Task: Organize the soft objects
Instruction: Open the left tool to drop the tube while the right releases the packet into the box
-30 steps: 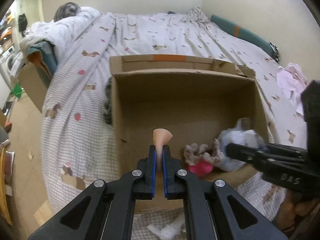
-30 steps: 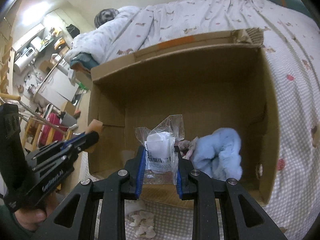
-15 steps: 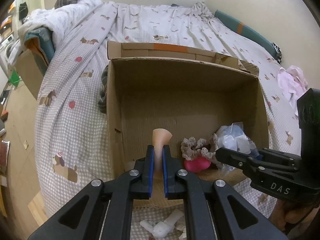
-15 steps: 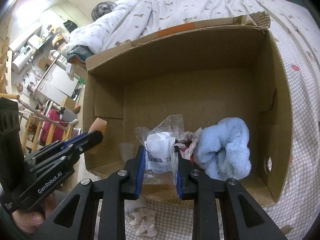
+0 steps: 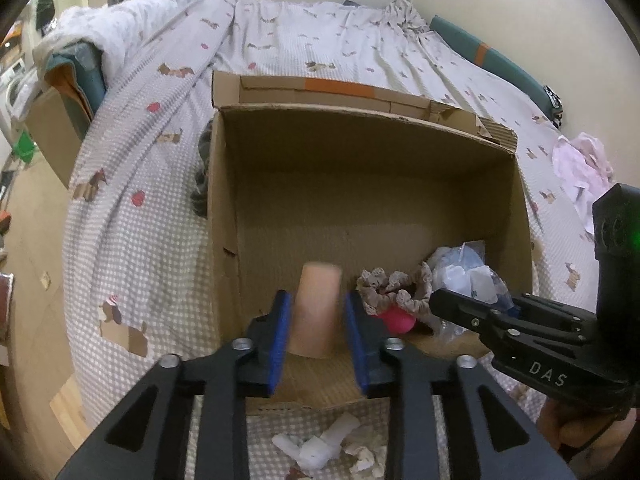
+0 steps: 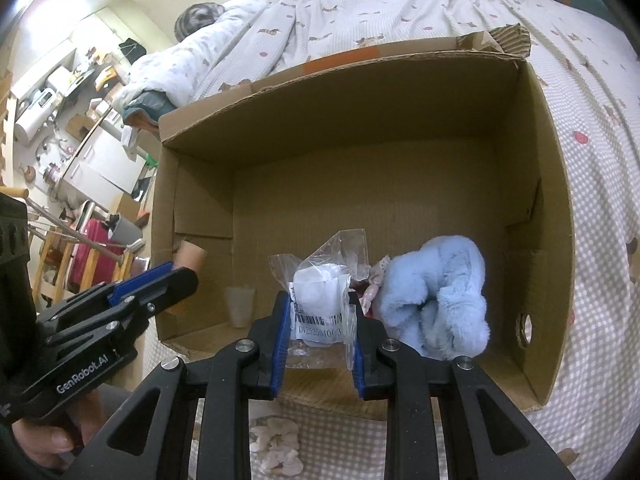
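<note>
An open cardboard box (image 5: 360, 184) lies on the bed, also in the right wrist view (image 6: 400, 184). My left gripper (image 5: 318, 332) is open over the box's near left part; a peach soft piece (image 5: 316, 316) sits blurred between its jaws, apart from both pads. It also shows in the right wrist view (image 6: 188, 256). My right gripper (image 6: 318, 332) holds a clear plastic bag with a white item and barcode label (image 6: 320, 300) over the box's front edge. Inside lie a light blue fluffy cloth (image 6: 440, 296), a lacy scrunchie (image 5: 384, 292) and a pink item (image 5: 396, 318).
The bed has a checked cover with small prints (image 5: 132, 184). White crumpled pieces (image 5: 328, 444) lie in front of the box. Pink clothes (image 5: 580, 164) lie at the right. A second cardboard box (image 5: 52, 128) and a cluttered room (image 6: 72, 120) are to the left.
My left gripper's jaws have opened and let go of the peach piece, which is dropping into the box. Both grippers have moved closer over the box. The right one still holds the bag.
</note>
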`<state>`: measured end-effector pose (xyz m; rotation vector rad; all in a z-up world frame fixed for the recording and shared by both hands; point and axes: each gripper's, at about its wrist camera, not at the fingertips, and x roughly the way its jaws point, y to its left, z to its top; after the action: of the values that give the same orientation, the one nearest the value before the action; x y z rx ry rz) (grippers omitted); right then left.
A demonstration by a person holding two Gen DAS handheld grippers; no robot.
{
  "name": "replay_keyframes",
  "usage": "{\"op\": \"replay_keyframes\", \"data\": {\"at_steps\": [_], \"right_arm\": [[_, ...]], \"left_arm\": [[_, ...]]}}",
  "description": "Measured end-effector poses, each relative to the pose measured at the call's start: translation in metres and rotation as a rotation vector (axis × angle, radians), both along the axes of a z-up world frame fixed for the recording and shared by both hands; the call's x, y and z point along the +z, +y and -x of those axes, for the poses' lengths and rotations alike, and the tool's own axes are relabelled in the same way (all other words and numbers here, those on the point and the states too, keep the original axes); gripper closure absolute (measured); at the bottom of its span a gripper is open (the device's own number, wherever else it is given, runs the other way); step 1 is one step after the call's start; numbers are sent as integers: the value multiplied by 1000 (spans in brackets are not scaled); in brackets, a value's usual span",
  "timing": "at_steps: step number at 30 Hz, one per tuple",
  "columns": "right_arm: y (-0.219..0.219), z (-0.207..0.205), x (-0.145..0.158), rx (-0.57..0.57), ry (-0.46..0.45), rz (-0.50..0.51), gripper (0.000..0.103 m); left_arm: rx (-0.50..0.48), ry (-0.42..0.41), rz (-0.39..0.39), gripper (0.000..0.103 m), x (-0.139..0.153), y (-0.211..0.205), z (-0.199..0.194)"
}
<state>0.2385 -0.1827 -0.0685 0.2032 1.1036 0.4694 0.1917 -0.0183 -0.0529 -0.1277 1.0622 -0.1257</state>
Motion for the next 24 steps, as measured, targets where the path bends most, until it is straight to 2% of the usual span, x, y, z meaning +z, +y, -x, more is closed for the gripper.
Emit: {"op": "replay_keyframes", "data": {"at_steps": [1,2,3,7,10,15,16,17,18,19,24], "right_arm": [[0,1,0,0,-2,5,75],[0,1,0,0,-5,12,75],[1,1,0,0,-9,16,75],[-2,0,2,-12,-12,8,75],[-3,0,1,-17,-8,0,75],[-5,2,3,-11,-20,-22,73],[-5,3,4,-13,-24,-26,69],[-6,3,6,-16,-26,-30,59],[-7,3,6,-21,-29,-36,48],[-9,4,8,-31,-33,-42,30],[-18,3,13,-71,-46,-61,28]], "left_arm": [[-1,6,2,64,0,0,-1],[-3,13,4,54,-1,-1,-1],[-8,17,6,51,0,-2,-1],[-4,-3,-22,50,5,-2,-1],[1,-10,-3,50,8,2,0],[18,-38,-13,49,13,4,3],[18,-43,-11,46,15,3,3],[18,-47,-12,36,16,3,3],[23,-58,-14,32,18,3,4],[28,-66,-15,27,19,4,5],[52,-81,-17,16,25,7,6]]}}
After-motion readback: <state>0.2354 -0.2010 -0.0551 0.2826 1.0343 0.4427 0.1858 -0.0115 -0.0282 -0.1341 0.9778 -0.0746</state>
